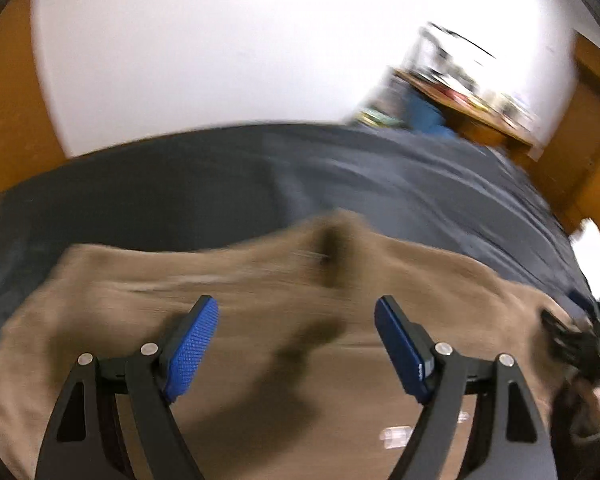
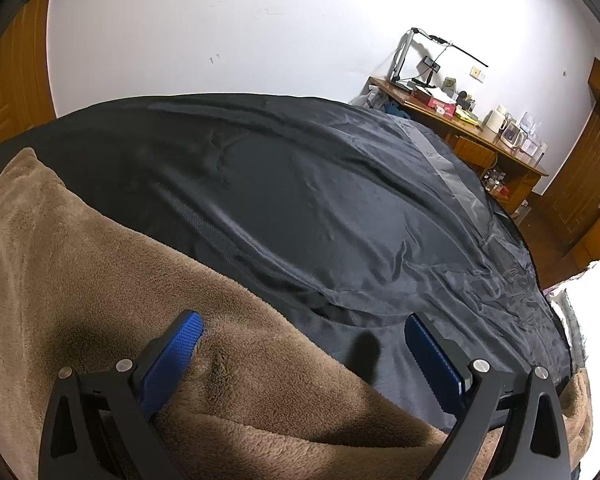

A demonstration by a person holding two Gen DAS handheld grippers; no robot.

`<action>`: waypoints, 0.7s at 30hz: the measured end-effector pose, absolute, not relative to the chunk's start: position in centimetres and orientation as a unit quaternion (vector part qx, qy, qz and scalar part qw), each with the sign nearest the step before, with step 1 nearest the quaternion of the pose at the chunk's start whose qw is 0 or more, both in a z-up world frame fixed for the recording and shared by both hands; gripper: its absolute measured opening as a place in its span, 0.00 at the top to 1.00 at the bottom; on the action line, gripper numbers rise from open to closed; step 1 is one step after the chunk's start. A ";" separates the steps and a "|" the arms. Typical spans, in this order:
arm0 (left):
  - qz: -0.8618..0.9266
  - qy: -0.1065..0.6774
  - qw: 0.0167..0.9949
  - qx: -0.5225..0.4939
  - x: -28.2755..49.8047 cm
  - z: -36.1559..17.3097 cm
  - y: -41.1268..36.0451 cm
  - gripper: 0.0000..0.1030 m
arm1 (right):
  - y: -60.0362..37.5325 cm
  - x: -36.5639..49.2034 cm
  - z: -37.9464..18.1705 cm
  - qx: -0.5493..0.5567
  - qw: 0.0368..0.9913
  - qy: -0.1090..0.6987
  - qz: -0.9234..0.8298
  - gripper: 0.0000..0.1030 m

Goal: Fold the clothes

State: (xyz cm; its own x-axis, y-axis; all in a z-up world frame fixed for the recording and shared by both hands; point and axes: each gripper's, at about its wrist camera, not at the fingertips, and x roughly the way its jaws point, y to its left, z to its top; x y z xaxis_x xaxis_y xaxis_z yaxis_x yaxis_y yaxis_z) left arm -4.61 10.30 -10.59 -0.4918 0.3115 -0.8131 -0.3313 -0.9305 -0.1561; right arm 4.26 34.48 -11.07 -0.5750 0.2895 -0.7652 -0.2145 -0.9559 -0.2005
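Observation:
A brown fleece garment [image 1: 260, 360] lies spread on a bed covered by a dark sheet [image 1: 180, 192]. The left wrist view is smeared by motion. My left gripper [image 1: 296, 320] hangs open over the fleece, nothing between its blue pads [image 1: 192, 344]. In the right wrist view the same fleece garment [image 2: 100, 264] fills the lower left, its edge running diagonally across the dark sheet [image 2: 300, 200]. My right gripper [image 2: 304, 332] is open astride that edge; its left pad [image 2: 176, 356] touches the fleece and its right pad is over the sheet. The right gripper's black frame [image 1: 580, 344] shows at the left view's right edge.
A wooden desk [image 2: 500, 148] with a lamp, boxes and jugs stands against the white wall at the back right. Wooden doors [image 2: 588, 184] are at the far right and wooden panelling at the left. Something white [image 2: 592, 300] lies beyond the bed's right edge.

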 end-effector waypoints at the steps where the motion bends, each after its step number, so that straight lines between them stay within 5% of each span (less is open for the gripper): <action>1: 0.859 0.016 0.187 -0.476 -4.8 -11.2 11.5 0.18 | 34.5 4.3 -11.1 -0.438 0.142 -0.043 0.886 0.01; 4: 0.863 0.056 0.134 -0.484 -6.2 -13.5 14.3 0.18 | 34.5 4.3 -11.1 -0.439 0.141 -0.042 0.887 0.01; 10: 0.867 0.059 0.092 -0.485 -9.0 -14.7 14.3 0.00 | 34.4 4.3 -11.1 -0.439 0.140 -0.043 0.887 0.01; 21: 0.866 0.030 0.078 -0.492 -5.2 -14.0 13.5 0.00 | 35.2 4.3 -11.2 -0.444 0.126 -0.015 0.887 0.01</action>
State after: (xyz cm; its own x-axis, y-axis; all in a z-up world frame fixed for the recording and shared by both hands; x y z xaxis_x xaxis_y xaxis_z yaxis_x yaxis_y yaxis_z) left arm -5.22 13.51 -14.00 -0.5028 0.1059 -0.8579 -0.1654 -0.9859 -0.0247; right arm 4.27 35.15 -11.16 -0.5736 0.2377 -0.7839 -0.2103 -0.9676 -0.1395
